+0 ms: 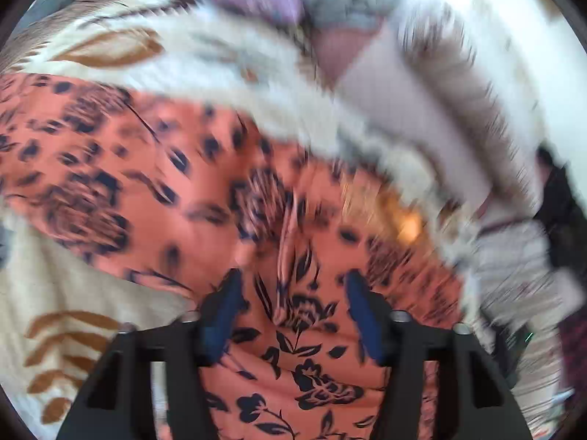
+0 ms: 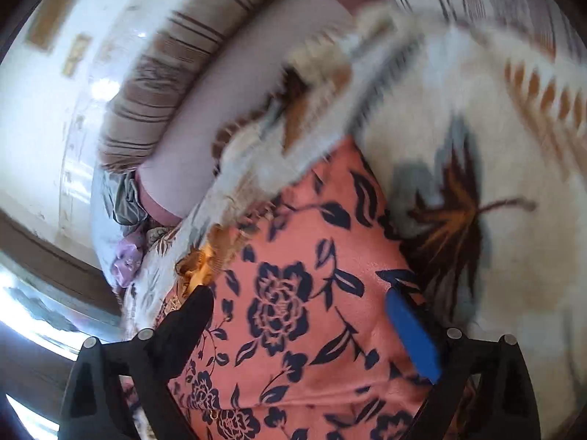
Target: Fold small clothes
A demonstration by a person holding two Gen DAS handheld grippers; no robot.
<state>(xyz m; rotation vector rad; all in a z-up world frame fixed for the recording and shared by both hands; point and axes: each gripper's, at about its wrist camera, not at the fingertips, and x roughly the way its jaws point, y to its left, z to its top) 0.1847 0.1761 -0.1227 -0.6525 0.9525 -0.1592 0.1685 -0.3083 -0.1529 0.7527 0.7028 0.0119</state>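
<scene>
A: Where's the cloth [image 1: 154, 168] vs the jaws?

B: Right under both. Left gripper [image 1: 291, 293]: jaws apart, nothing pinched. Fabric lies flat below and between the fingers, w/ a raised crease running straight out ahead from the gap. Pads don't press on it as far as I can see.

A: Right gripper [image 2: 304, 315]?

B: Also spread wide, blue pad on one side, black finger on the other, cloth [image 2: 293, 293] beneath, not clamped. Its far edge sits just ahead of the tips, where the blanket [image 2: 477, 110] begins.

A: Long axis?

B: Hard to say, too close up. In the left view the cloth sweeps off to the left of the jaws and also back under them, so prob. longest across that way. Blur is heavy tho.

A: Which hand's nearer an edge?

B: Right, I'd judge; edge and a corner lie just past its fingers. Left sits more mid-cloth, on the crease.

A: Looks?

B: Thin salmon-orange fabric, dark navy roses and leaves, soft, lightly rumpled. Lies on a cream blanket [image 1: 73, 264] w/ brown leaf print. Can't tell what garment it is, or how folded.
</scene>
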